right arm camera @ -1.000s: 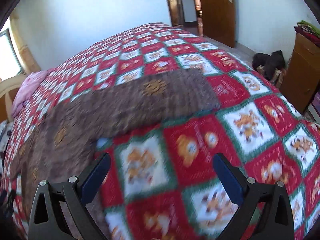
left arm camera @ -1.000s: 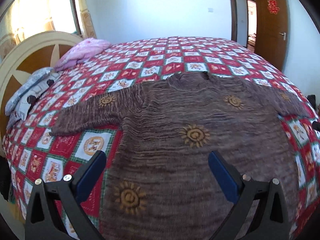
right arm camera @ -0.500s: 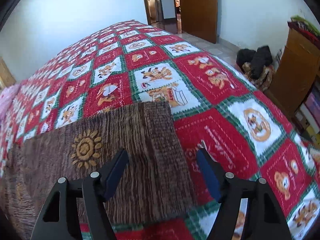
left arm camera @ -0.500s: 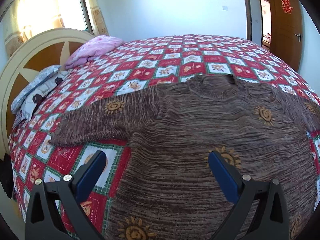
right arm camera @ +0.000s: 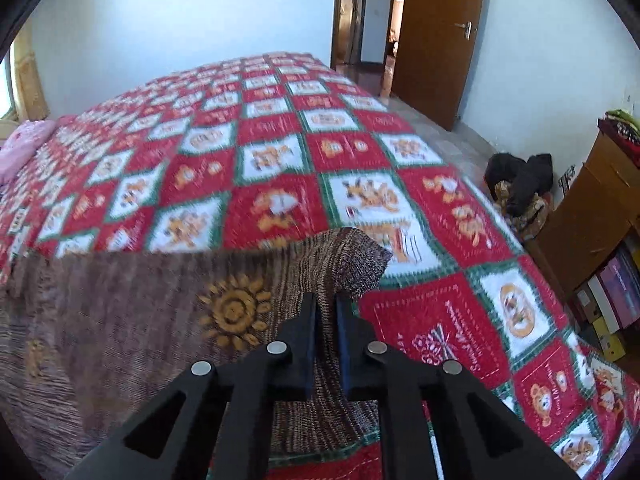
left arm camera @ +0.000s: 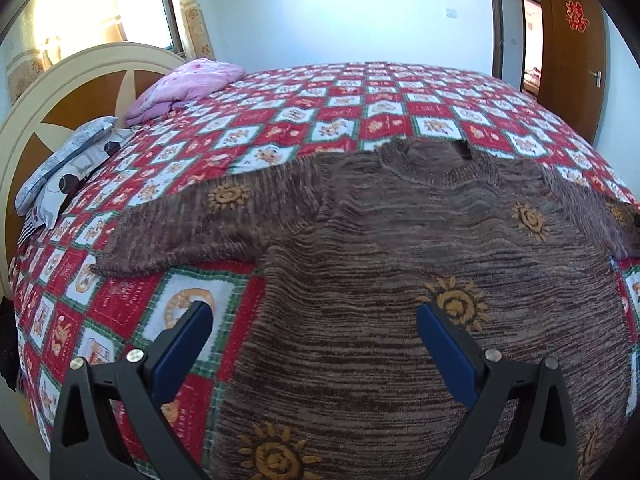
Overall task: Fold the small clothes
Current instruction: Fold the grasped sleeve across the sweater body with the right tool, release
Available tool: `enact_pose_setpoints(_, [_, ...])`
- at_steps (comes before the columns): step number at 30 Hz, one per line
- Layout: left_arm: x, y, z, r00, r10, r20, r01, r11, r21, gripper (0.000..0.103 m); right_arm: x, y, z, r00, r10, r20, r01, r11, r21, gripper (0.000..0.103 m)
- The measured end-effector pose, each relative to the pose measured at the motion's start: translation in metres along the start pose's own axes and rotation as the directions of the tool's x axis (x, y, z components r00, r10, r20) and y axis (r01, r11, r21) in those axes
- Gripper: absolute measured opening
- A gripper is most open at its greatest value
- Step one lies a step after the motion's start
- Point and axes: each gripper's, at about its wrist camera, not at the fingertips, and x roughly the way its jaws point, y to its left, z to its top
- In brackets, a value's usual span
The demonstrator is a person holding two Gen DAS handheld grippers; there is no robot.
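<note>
A brown knitted sweater [left arm camera: 400, 280] with yellow sun motifs lies flat, neck away from me, on a red, white and green patchwork quilt [left arm camera: 360, 120]. My left gripper [left arm camera: 314, 310] stands open above the sweater's left side, just below the armpit, with nothing between its blue pads. In the right wrist view the end of the sweater's right sleeve [right arm camera: 240, 308] lies on the quilt [right arm camera: 280, 160]. My right gripper [right arm camera: 325, 300] is closing on the sleeve near its cuff [right arm camera: 356, 256], with knit fabric pinched between the pads and the cuff bunched up.
A pink pillow [left arm camera: 188, 84] and grey bedding [left arm camera: 68, 160] lie by the headboard [left arm camera: 60, 92] at the far left. Right of the bed are an open wooden door [right arm camera: 436, 40], dark bags on the floor [right arm camera: 520, 184] and a wooden cabinet [right arm camera: 592, 208].
My right gripper moved from the quilt onto the sleeve end and its jaws went from wide open to nearly shut on the fabric. The left gripper shifted left over the sweater and stayed open.
</note>
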Motion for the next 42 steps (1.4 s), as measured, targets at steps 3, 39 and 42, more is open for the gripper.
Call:
enact_pose_setpoints(3, [-0.003, 0.008, 0.001, 0.999, 0.034, 0.016, -0.034, 0.999, -0.006, 0.103, -0.029, 0.017, 0.013, 0.998, 0.036, 0.050, -0.035, 0.999, -0.017, 0.009])
enact_pose_setpoints(39, [0.009, 0.079, -0.007, 0.996, 0.080, -0.037, -0.082, 0.995, -0.056, 0.103, -0.070, 0.267, -0.098, 0.861, 0.498, -0.100, -0.503, 0.808, -0.307, 0.069])
enact_pose_setpoints(42, [0.006, 0.060, 0.012, 0.998, 0.068, 0.006, -0.068, 0.998, -0.020, 0.103, -0.066, 0.236, -0.087, 0.914, 0.404, -0.014, -0.386, 0.861, -0.331, 0.069])
